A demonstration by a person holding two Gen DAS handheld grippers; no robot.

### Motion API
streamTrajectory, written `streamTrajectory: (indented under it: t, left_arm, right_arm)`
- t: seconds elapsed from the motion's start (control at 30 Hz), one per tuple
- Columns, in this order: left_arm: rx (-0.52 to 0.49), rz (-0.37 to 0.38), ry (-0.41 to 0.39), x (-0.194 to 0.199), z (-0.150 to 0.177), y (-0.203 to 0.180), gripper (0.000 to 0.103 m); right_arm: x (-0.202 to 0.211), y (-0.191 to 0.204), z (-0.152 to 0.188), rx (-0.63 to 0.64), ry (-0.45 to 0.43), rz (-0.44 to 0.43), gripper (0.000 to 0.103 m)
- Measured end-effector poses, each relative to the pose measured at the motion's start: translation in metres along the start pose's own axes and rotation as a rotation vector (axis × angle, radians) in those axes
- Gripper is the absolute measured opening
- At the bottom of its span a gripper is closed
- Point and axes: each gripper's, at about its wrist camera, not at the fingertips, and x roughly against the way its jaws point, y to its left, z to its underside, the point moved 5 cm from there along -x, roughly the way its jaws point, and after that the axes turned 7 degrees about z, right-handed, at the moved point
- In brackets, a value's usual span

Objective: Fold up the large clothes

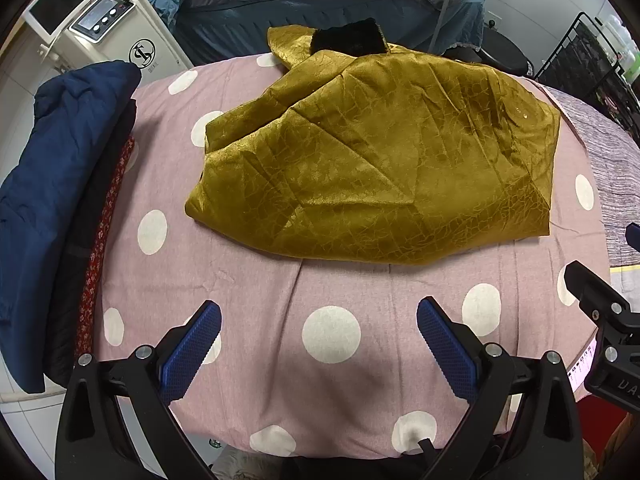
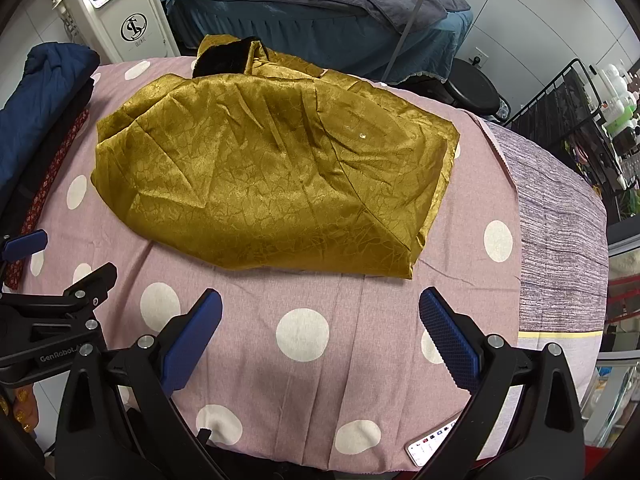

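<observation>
Both our left gripper [image 1: 319, 356] and right gripper [image 2: 320, 354] gape wide, holding nothing. We list one mustard-gold garment [image 1: 380, 160]: folded, shiny crackle-patterned fabric, black furry collar [image 1: 348, 40], on pink dotted cloth [image 1: 280, 288].

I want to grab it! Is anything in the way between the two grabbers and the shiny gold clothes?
Nothing visible. Only bare polka-dot sheet lies between the open left gripper, the open right gripper and the gold garment.

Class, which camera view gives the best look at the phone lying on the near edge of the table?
The right wrist view: the phone shows its lit screen with icons, partly behind a gripper finger. The left wrist view shows only a thin pink-lit sliver between the two grippers' frames, too little to identify.
</observation>
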Motion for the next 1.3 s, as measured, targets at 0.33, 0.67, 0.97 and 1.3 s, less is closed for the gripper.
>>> streamTrajectory:
  t: [0.33, 0.67, 0.97, 1.3]
  left_arm:
    - [0.002, -0.002, 0.009, -0.002, 0.0, 0.0, 0.096]
    - [0.008, -0.005, 0.023, -0.006, 0.001, 0.001, 0.096]
    - [0.012, -0.008, 0.037, -0.01, 0.002, 0.002, 0.096]
    - [0.043, -0.019, 0.082, -0.022, 0.018, 0.01, 0.096]
  right_arm:
    - [0.0, 0.001, 0.001, 0.002, 0.001, 0.001, 0.097]
    - [-0.003, 0.002, 0.001, 0.011, 0.012, 0.001, 0.097]
    - [-0.008, 0.002, 0.0, 0.01, 0.029, -0.006, 0.097]
    - [-0.026, 0.005, 0.01, -0.008, 0.004, -0.147, 0.097]
